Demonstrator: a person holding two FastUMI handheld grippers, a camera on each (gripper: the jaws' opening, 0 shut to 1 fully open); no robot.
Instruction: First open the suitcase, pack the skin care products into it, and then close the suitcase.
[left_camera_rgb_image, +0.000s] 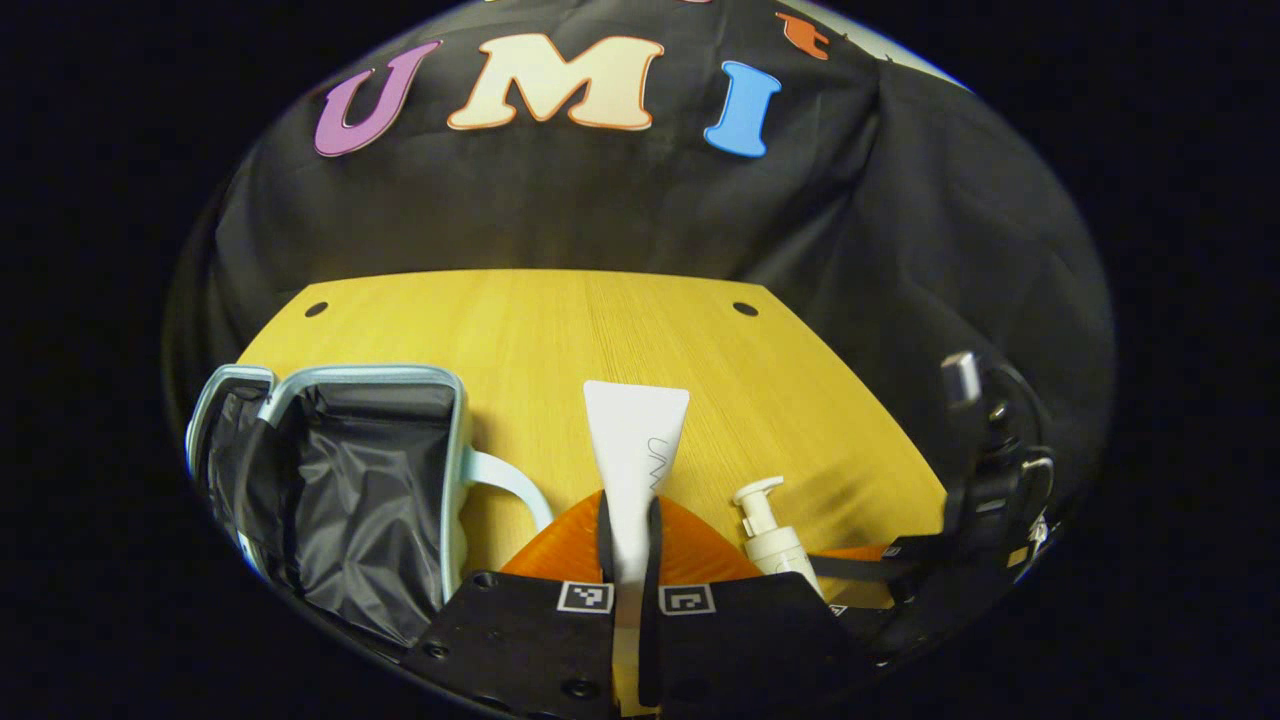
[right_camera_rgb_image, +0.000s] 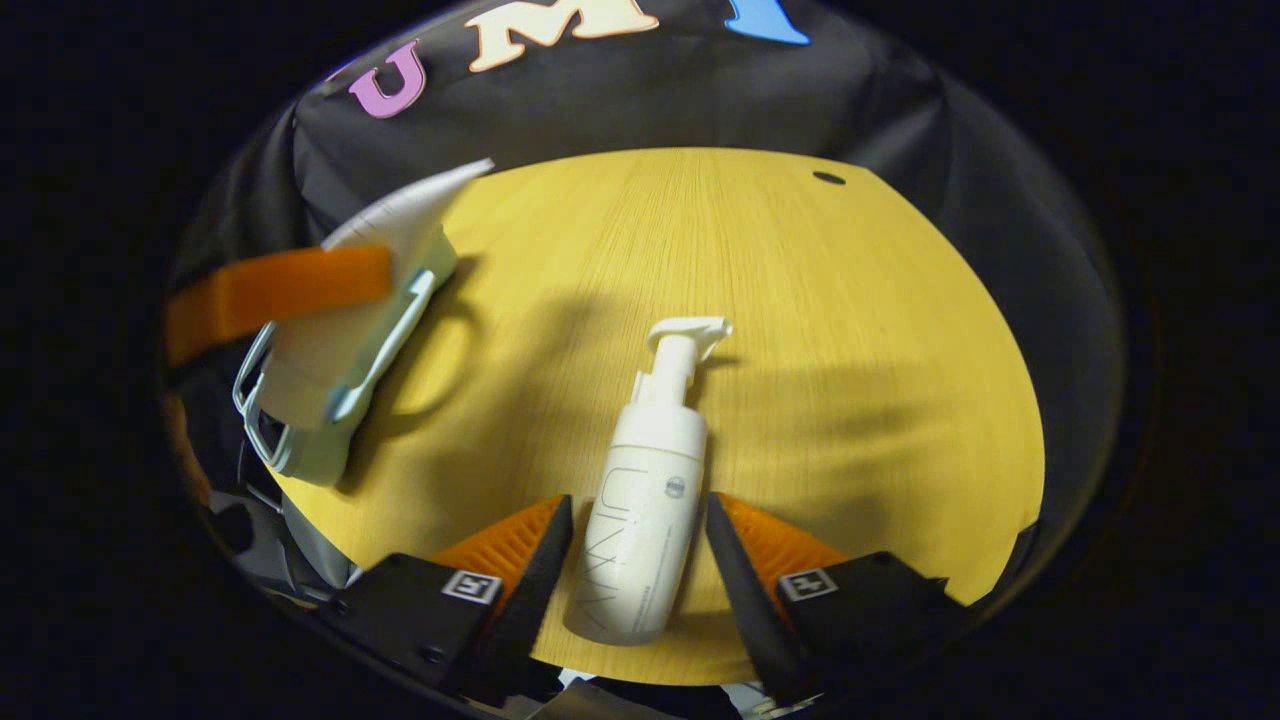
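Right gripper view: pump bottle lies lengthwise between the spread-apart right gripper jaws, untouched; left gripper is clamped on the tube.

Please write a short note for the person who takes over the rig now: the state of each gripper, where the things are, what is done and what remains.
Left gripper: shut on the white tube, held near the open suitcase.
Right gripper: open, one finger on each side of the pump bottle, which lies on the wooden table.
Done: suitcase opened.
Left: put the tube in, grasp and pack the bottle, close the suitcase.
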